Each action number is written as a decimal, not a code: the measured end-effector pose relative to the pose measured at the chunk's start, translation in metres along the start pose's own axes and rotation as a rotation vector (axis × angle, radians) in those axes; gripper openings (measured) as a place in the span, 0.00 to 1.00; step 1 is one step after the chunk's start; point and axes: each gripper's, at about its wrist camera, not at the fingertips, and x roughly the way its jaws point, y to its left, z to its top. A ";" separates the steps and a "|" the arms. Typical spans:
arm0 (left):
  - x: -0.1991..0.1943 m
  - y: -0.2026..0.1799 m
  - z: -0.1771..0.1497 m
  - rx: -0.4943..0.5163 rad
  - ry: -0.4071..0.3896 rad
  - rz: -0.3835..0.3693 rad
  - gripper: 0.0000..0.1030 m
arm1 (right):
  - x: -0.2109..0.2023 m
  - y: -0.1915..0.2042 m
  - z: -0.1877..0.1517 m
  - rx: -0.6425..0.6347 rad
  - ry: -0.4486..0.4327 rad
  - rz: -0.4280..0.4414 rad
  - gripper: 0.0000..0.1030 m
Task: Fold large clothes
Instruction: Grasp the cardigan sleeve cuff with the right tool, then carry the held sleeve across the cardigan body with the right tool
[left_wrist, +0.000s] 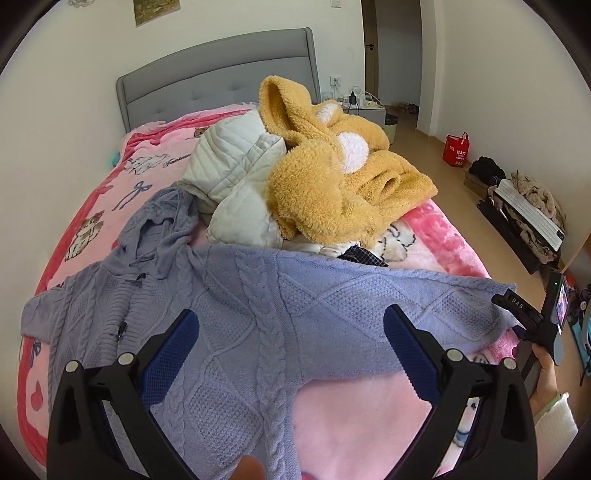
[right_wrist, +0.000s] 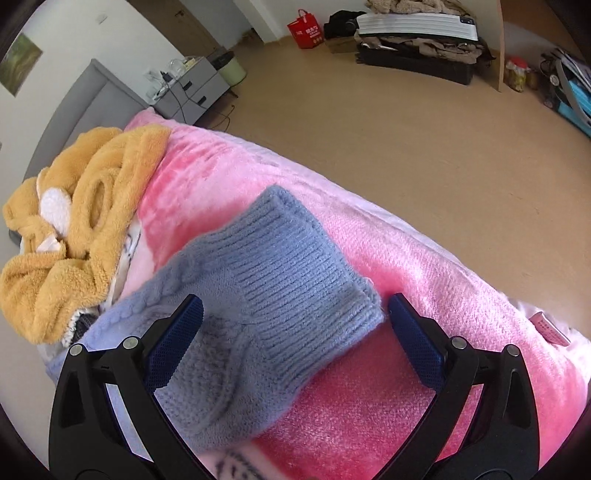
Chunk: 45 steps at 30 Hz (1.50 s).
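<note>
Where the pink blanket (left_wrist: 354, 417) covers the bed (left_wrist: 218, 77), spread wide with cartoon cats and bows printed along its left side. Behind it, a grey padded headboard against a white wall; to the right, tan floor (right_wrist: 369, 147) with a red bag (left_wrist: 456, 150) and a dark heap of belongings by the far wall.

Lying across the near part of the blanket, front up: the blue cable-knit sweater (left_wrist: 258, 317), hood (left_wrist: 162, 221) toward the headboard, drawstrings trailing over the chest, one sleeve stretched flat to the right as far as the bed's edge. Bare pink blanket showing below that sleeve, beside the body of the knit.

Piled just beyond the sweater, nearer the headboard: a white quilted jacket (left_wrist: 232, 166) with a fluffy yellow fleece garment (left_wrist: 332, 166) slumped on top and to its right, a scrap of dark checked cloth peeking out beneath.

Left gripper (left_wrist: 291, 339): spread wide, blue pads apart, poised over the sweater's chest with nothing pinched between them. Contact with the knit not clear.

Right gripper (right_wrist: 295, 314): likewise spread wide, straddling the ribbed cuff (right_wrist: 295, 273) of the sleeve, the cuff lying between the pads without being clamped. Seen small at the right edge of the left wrist view, held in a hand (left_wrist: 546, 373) with a pale sleeve.
</note>
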 end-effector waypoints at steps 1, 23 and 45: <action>-0.001 -0.001 0.001 0.003 -0.007 0.003 0.96 | -0.002 -0.002 0.001 0.012 -0.011 0.014 0.89; -0.017 0.034 0.000 -0.046 -0.011 0.063 0.96 | -0.110 0.120 -0.010 -0.268 -0.132 0.376 0.09; -0.037 0.442 -0.060 -0.224 -0.055 0.263 0.96 | -0.108 0.620 -0.378 -0.843 0.177 0.902 0.09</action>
